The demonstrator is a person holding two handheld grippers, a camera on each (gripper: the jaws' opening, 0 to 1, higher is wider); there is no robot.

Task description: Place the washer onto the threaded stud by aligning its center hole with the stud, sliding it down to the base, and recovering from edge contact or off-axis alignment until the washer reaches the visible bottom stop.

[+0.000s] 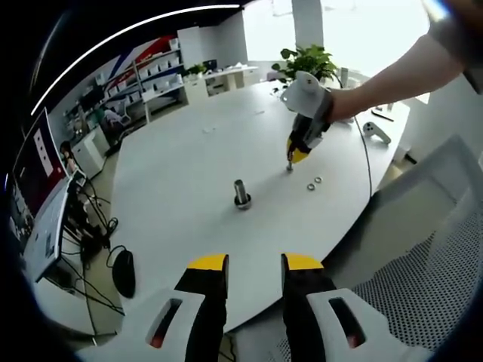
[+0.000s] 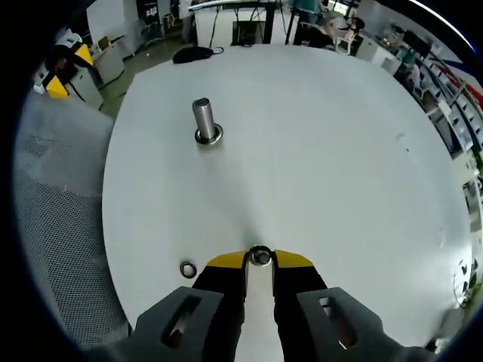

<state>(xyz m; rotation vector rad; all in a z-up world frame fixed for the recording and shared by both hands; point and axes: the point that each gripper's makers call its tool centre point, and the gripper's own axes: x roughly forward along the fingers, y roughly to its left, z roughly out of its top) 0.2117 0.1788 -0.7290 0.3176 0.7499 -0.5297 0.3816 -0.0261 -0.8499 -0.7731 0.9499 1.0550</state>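
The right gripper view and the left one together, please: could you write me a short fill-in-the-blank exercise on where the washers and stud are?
1. The right gripper has its jaws closed on a ____.
2. The threaded stud stands ____ on the white table.
3. A ring already sits around the stud's ____.
4. In the right gripper view, one loose washer lies on the table to the ____ of the jaws.

Missing words: washer; upright; base; left

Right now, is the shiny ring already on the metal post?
No. The washer sits pinched between the right gripper tips down on the table, away from the stud.
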